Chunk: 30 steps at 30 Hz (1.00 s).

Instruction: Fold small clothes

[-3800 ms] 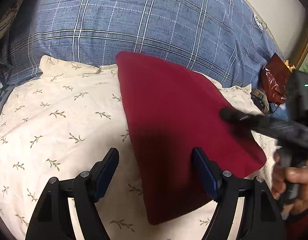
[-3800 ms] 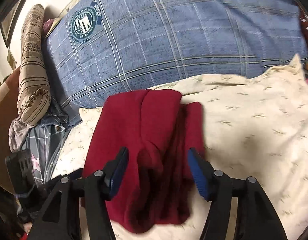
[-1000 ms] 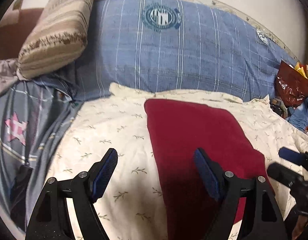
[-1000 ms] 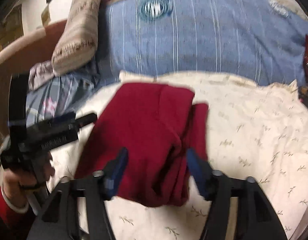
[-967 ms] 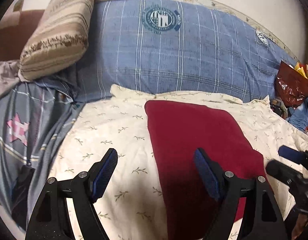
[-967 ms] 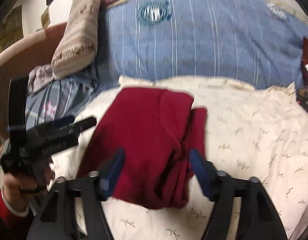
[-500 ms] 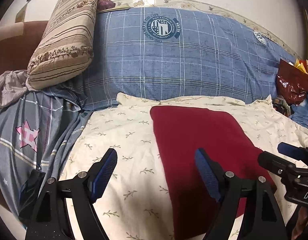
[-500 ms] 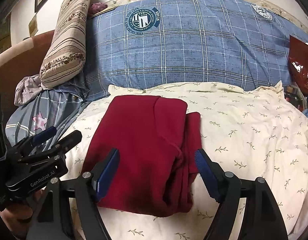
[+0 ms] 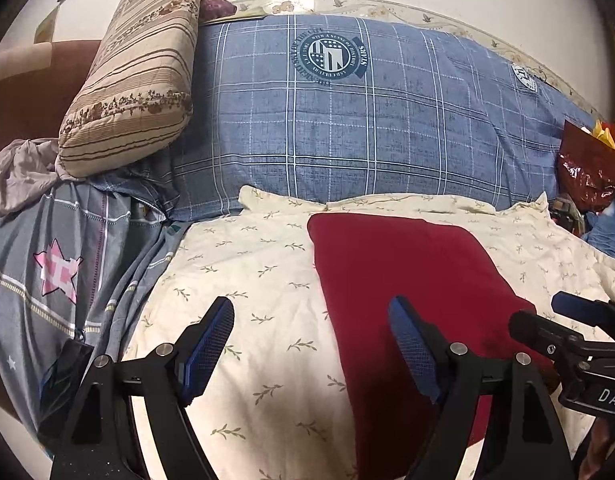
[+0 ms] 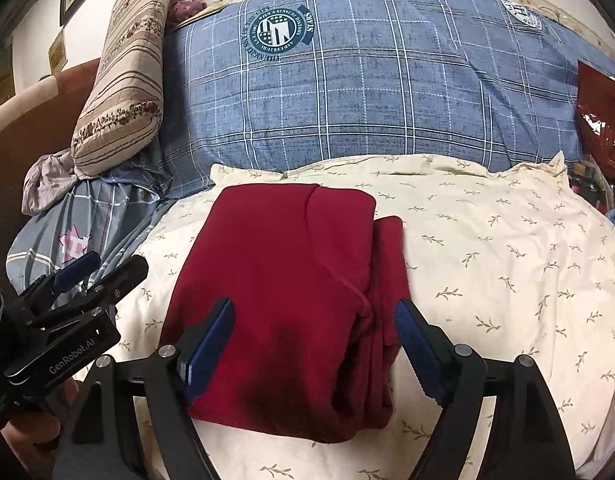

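A dark red garment (image 9: 403, 280) lies folded into a rectangle on a cream leaf-print sheet (image 9: 247, 272). In the right wrist view the garment (image 10: 283, 280) shows layered folds along its right side. My left gripper (image 9: 311, 340) is open and empty, held above the sheet at the garment's left edge. My right gripper (image 10: 313, 344) is open and empty, held above the garment's near end. Each gripper shows in the other's view, the right one (image 9: 563, 328) at the far right and the left one (image 10: 87, 276) at the far left.
A big blue checked pillow (image 9: 347, 128) lies behind the sheet. A beige striped pillow (image 9: 135, 72) leans at the back left. A grey star-print blanket (image 9: 47, 272) is on the left. A shiny red bag (image 9: 583, 168) sits at the right.
Both grippers have pulled back and risen away from the garment, so more of the bed shows. The garment lies still, and both grippers stay open.
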Each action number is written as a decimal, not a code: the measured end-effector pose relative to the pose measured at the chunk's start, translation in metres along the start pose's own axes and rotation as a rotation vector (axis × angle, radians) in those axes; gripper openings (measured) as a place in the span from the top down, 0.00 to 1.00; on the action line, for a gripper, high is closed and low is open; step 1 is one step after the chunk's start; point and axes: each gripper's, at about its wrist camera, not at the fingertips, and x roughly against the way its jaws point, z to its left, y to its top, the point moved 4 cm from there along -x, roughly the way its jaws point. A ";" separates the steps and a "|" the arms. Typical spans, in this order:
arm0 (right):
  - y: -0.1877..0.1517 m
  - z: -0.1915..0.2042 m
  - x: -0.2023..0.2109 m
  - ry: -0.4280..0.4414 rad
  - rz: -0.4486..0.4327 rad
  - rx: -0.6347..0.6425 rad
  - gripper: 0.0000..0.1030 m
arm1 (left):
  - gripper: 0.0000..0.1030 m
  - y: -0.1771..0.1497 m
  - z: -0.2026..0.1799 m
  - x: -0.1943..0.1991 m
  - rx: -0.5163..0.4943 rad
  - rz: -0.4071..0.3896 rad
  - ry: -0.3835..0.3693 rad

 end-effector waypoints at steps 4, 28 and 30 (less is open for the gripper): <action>0.002 0.001 -0.001 0.005 0.006 -0.003 0.20 | 0.23 0.000 -0.001 -0.002 -0.009 -0.001 0.000; 0.001 -0.002 -0.008 0.015 0.032 -0.028 0.19 | 0.23 0.000 -0.006 -0.008 -0.031 0.004 -0.004; 0.001 -0.002 -0.008 0.013 0.028 -0.033 0.19 | 0.23 0.000 -0.006 -0.008 -0.029 0.003 -0.004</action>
